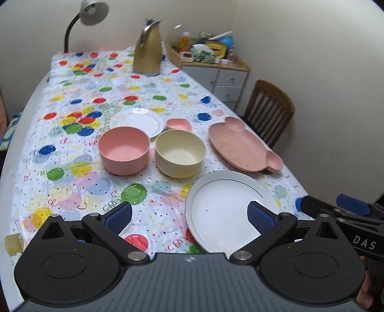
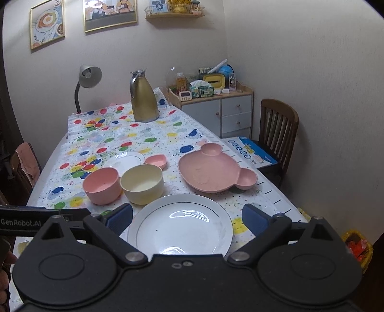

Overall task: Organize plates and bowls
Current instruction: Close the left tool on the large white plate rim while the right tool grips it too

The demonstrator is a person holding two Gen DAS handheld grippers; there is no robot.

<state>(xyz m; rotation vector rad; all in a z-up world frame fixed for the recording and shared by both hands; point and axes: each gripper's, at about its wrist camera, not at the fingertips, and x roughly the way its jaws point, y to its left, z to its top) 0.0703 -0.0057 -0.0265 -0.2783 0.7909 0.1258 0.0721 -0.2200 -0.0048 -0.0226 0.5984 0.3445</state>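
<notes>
Balloon-printed tablecloth [image 1: 79, 153] covers a long table set into a cream-walled corner, with a gold thermal carafe [image 1: 147, 48] and a grey gooseneck lamp [image 1: 90, 14] at its far end. Beyond the table stand a white drawer cabinet [image 2: 225, 115] loaded with clutter and a dark wooden chair [image 2: 278, 129]; framed cartoon prints [image 2: 109, 14] hang on the wall at 11 o'clock in the right wrist view.

Nearest the grippers lies a large white plate [image 2: 180, 225] with a thin grey ring, empty. Behind it, side by side and almost touching, sit a pink bowl [image 1: 123, 150] at 11 o'clock and a cream bowl [image 1: 180, 153] at 12. Farther back rest a small white plate [image 1: 138, 121] and, just to its right, a small pink dish [image 1: 178, 124]. A pink bear-shaped divided plate [image 1: 242, 146] lies at 1 o'clock, apart from the rest.

Both tools hover over the near edge. The left gripper [image 1: 189, 213] has its blue-padded jaws spread wide, holding nothing, the large plate's left part lying below the gap. The right gripper [image 2: 187, 216] is likewise spread and empty, with the large plate centred below its jaws.

Readable writing: "DAS" on the right tool's body as seen from the left wrist, and "GenRobot.AI" on the left tool's body as seen from the right wrist.
</notes>
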